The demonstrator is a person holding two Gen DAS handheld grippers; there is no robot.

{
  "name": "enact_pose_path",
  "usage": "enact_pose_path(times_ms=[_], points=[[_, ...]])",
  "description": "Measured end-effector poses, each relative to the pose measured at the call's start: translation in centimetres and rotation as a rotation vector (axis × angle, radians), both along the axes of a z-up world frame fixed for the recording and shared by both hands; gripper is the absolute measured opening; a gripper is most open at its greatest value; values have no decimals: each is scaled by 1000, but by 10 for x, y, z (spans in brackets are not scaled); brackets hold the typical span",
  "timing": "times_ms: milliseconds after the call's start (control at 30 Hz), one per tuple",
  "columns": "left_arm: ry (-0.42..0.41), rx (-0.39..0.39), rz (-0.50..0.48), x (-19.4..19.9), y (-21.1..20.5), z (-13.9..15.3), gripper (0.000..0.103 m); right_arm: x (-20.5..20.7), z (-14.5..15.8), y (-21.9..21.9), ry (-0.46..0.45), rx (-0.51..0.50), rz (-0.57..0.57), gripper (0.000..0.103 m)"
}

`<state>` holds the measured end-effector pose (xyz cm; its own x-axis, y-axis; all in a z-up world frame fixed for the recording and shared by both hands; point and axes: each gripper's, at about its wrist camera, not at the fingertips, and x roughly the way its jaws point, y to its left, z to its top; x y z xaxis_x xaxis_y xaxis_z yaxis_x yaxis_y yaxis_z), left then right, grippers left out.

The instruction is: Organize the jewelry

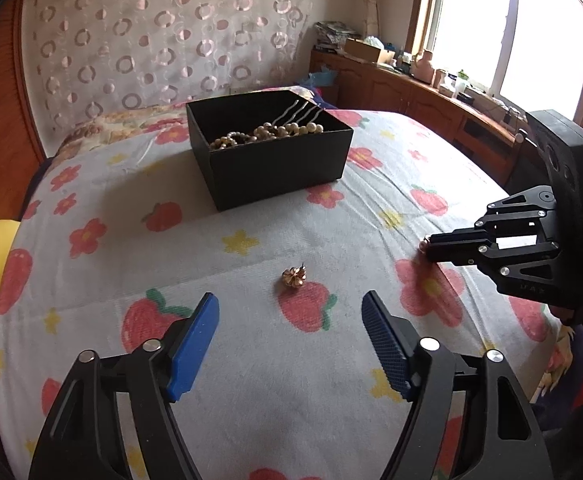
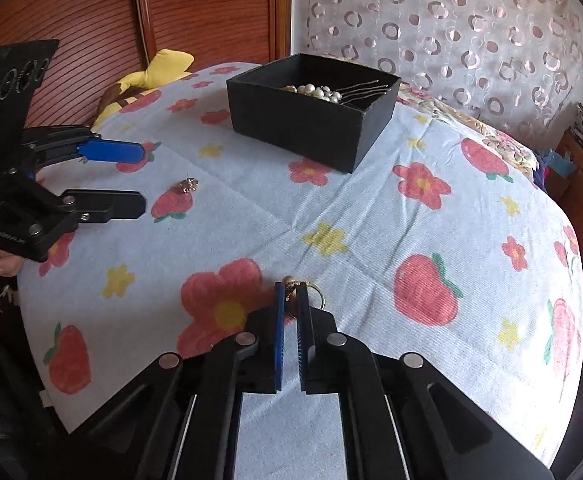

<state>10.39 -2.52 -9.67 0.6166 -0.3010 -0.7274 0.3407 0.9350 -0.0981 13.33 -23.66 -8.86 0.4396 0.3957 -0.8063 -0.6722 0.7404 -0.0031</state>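
Left wrist: black box (image 1: 275, 172) beyond gold earring (image 1: 294, 277).

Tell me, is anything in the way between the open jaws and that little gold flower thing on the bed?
Nothing visible. The left gripper has only bare flowered sheet between it and the gold flower earring.

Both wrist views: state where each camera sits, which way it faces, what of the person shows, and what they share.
Left wrist: sits behind the open left gripper, looking down across the bed at a gold earring and the black box; the right gripper shows at the right edge.
Right wrist: sits behind the right gripper, shut on a gold ring piece; the left gripper and a hand show at the left.
Shared: box, earring, floral sheet, both grippers.
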Motion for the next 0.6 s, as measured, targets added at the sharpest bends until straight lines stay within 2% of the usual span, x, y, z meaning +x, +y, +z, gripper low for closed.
enact_pose_path(times_ms=[200, 400, 467, 600], points=[[32, 8, -23, 15, -10, -6, 31, -1, 14, -9, -26, 57, -24, 6], [37, 45, -27, 26, -17, -12, 24, -1, 25, -11, -45, 86, -29, 6], [42, 41, -30, 28, -16, -12, 14, -1, 28, -12, -52, 94, -25, 6], [33, 46, -39, 28, -14, -11, 13, 2, 35, -8, -64, 102, -21, 6]])
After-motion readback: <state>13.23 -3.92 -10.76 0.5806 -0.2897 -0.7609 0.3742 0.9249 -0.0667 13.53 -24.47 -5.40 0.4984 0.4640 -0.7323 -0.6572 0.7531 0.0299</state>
